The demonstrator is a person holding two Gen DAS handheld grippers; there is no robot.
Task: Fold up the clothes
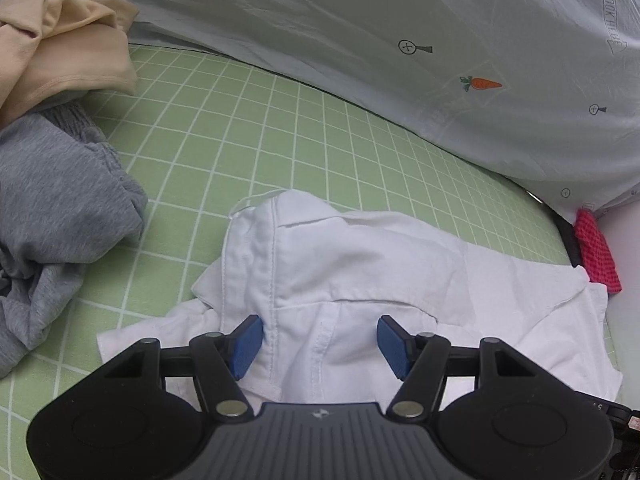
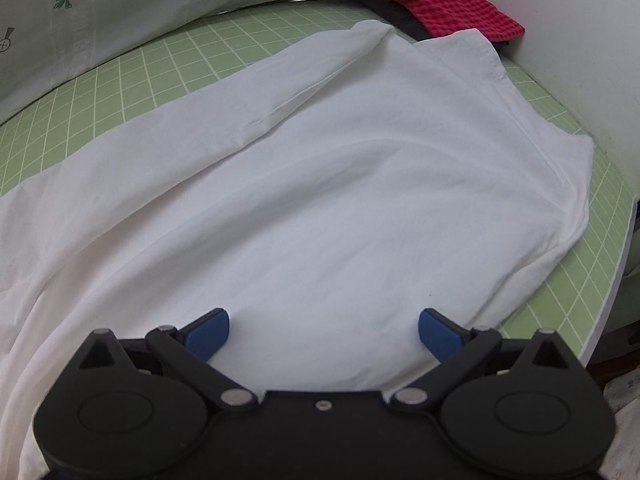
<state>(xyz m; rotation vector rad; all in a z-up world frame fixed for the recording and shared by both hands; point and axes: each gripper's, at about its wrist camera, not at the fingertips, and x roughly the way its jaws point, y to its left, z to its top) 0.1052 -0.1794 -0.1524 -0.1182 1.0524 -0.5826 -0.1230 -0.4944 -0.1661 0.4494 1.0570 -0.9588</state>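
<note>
A white shirt [image 1: 360, 264] lies on the green grid mat [image 1: 248, 128], bunched up at its collar end. My left gripper [image 1: 320, 340] is open, its blue pads on either side of a raised seam fold of the shirt. In the right wrist view the shirt [image 2: 320, 184] spreads wide and mostly flat over the mat [image 2: 80, 108], with a long fold running up towards the far right. My right gripper [image 2: 324, 332] is open just above the shirt's near part, holding nothing.
A grey garment [image 1: 56, 208] and a beige garment [image 1: 60, 48] are piled at the left. A pale printed sheet [image 1: 400, 40] hangs behind the mat. A red checked cloth [image 2: 440, 0] lies at the far right corner. The mat's right edge [image 2: 616, 248] drops off.
</note>
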